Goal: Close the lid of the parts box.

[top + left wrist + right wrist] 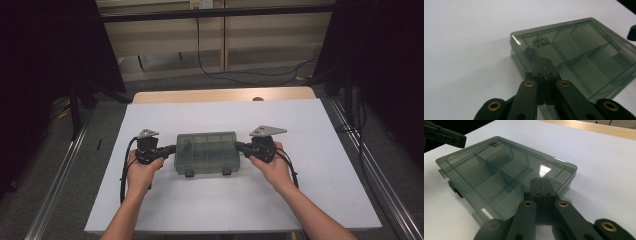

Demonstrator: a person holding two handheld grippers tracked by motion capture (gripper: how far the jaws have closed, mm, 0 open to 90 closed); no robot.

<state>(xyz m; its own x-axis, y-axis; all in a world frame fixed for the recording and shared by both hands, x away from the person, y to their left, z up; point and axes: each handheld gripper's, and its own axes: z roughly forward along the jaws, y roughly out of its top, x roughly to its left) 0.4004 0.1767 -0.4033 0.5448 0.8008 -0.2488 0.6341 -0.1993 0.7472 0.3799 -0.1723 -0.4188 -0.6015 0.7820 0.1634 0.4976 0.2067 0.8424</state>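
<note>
On the white desk (215,195), seen from the high view, a smoke-grey transparent compartment box (206,152) lies flat near the middle with its lid down and two dark latches on the edge nearest the person; the left claw (172,148) meets the box's left end and the right claw (238,146) meets its right end, each held in a hand (141,170) that comes in from below; a grey three-cornered plate (268,131) sits atop the right one; whether the tips press the box or merely sit beside it cannot be told from up here.

Along the left gripper view, the left claw (543,65) is clenched, its two black jaws flat against each other with nothing between them; the tips lie over the box's (579,52) top edge by the corner with the embossed lettering (541,42); the dividers show through the lid.

Along the right gripper view, the right claw (541,186) is likewise clenched and empty, its tips over the near edge of the box (499,170); the other claw (446,135) shows at the box's far end, top left.
</note>
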